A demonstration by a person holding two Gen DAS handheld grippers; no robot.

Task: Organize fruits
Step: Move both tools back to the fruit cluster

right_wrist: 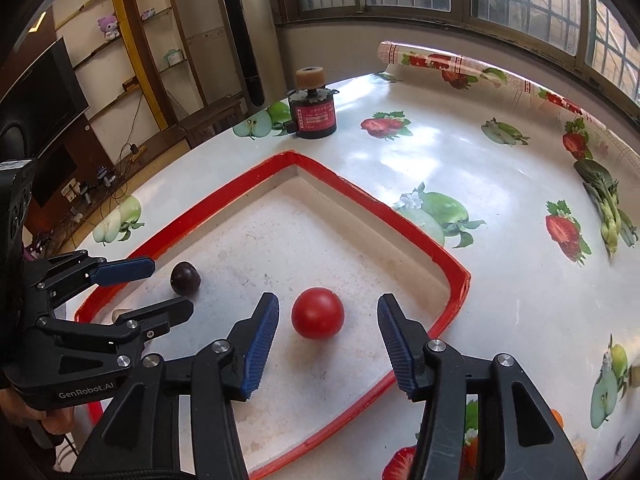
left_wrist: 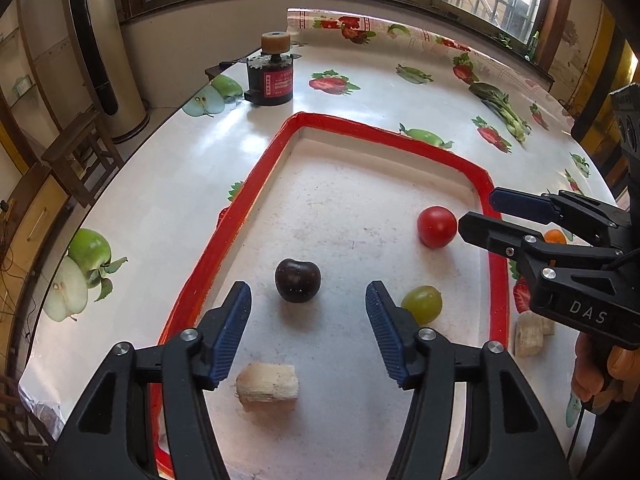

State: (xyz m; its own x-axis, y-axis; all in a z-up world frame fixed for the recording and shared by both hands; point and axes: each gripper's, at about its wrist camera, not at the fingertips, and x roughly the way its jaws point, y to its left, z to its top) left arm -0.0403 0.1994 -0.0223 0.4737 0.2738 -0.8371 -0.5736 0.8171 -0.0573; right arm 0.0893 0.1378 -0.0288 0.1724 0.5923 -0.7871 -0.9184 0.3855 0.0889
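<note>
A red-rimmed white tray (left_wrist: 256,184) lies on the table; it also shows in the right wrist view (right_wrist: 452,264). In it lie a dark plum (left_wrist: 297,280), a red tomato (left_wrist: 437,226), a green grape (left_wrist: 422,304) and a pale cut chunk (left_wrist: 267,386). My left gripper (left_wrist: 308,300) is open and empty just short of the plum. My right gripper (right_wrist: 328,312) is open and empty with the tomato (right_wrist: 317,313) between its fingertips' line. The plum (right_wrist: 185,278) shows left in the right wrist view. An orange fruit (left_wrist: 555,237) and another pale chunk (left_wrist: 530,334) lie outside the tray's right rim.
A black and red motor-like cylinder (left_wrist: 269,76) with a tan cap stands on the table beyond the tray, also in the right wrist view (right_wrist: 314,106). The tablecloth has printed fruit pictures. A rolled edge of the cloth (right_wrist: 440,58) lies at the far side under the windows.
</note>
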